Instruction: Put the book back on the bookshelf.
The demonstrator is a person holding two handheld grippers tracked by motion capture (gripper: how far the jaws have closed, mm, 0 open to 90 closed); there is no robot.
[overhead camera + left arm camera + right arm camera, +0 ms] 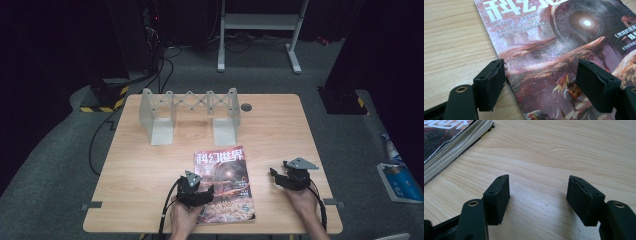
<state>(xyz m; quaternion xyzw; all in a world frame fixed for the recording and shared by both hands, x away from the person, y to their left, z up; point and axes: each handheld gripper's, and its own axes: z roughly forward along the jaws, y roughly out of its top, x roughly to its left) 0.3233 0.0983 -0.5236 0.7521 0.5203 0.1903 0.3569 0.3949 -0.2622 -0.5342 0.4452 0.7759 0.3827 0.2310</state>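
Near the desk's (150,165) front edge lay one magazine (225,180), titled 科幻世界; left gripper (540,83) gaped across its spine edge, right gripper (539,198) gaped over bare wood.

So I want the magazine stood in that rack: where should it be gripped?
Probably by its left edge. The magazine lies flat and closed on the table, so only its edges offer a hold. The open left gripper already straddles that edge, one jaw over wood, one over the cover; come in low from the left.
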